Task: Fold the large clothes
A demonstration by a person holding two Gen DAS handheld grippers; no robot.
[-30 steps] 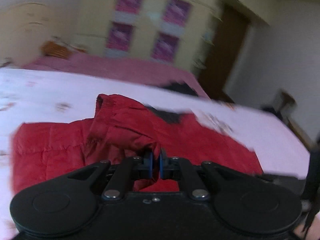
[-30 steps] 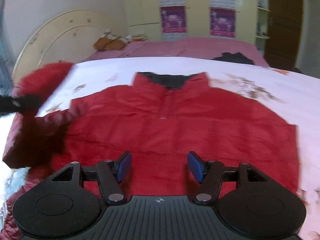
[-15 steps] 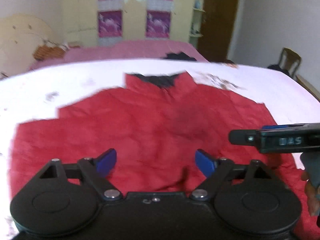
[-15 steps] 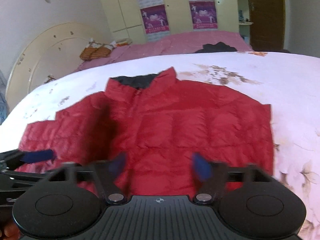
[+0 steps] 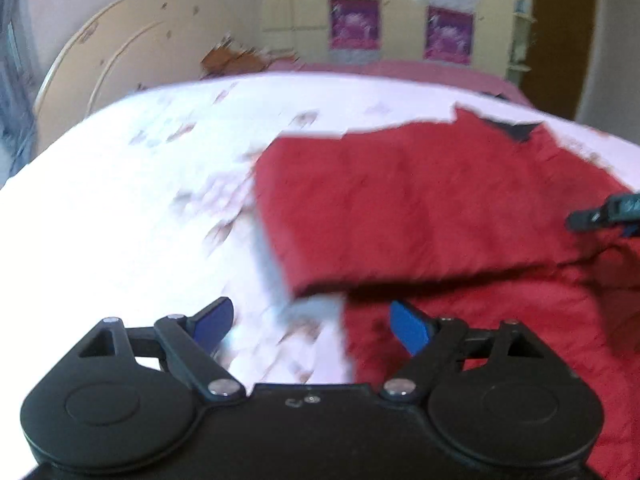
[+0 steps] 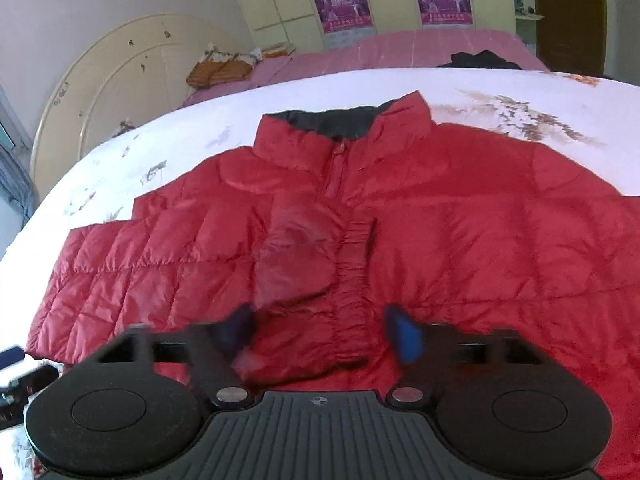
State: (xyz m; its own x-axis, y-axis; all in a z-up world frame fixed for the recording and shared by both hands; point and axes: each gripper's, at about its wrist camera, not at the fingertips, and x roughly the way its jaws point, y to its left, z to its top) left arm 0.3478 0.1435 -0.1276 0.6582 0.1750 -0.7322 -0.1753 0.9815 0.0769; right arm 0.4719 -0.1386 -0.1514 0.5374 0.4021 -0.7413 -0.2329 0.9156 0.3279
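The jaws of the left gripper (image 5: pixel 310 328) were seen spread wide, with nothing clamped between them; only the pale sheet and the near edge of the red jacket (image 5: pixel 432 208) lay in the gap. One blue pad (image 5: pixel 212 322) was held over the white floral bedspread (image 5: pixel 120 200), the other over red cloth. This view was blurred, so finer detail could not be made out. A folded edge of the jacket was seen just ahead of the left jaws, and a dark tip of the other tool (image 5: pixel 604 214) was caught at the right border.

The jaws of the right gripper (image 6: pixel 324 332) were closing, their blue pads (image 6: pixel 406 334) smeared by motion. Puffed red fabric at the jacket's lower front lay between them, but whether it was yet pinched could not be told; a gap appeared on both sides. The jacket (image 6: pixel 460 232) was spread flat, front up, on the bedspread (image 6: pixel 500 96), with its zip running away from the camera to a raised collar with dark lining (image 6: pixel 332 122). One sleeve was stretched out to the left in this view. At the lower left corner a blue and black part of the left tool (image 6: pixel 16 364) was glimpsed.

Beyond the bed, a pink cover (image 6: pixel 400 48), a dark garment (image 6: pixel 484 60), a curved cream headboard (image 6: pixel 120 72), yellow wardrobe doors with purple posters (image 6: pixel 340 8) and a brown door (image 6: pixel 572 12) were seen.
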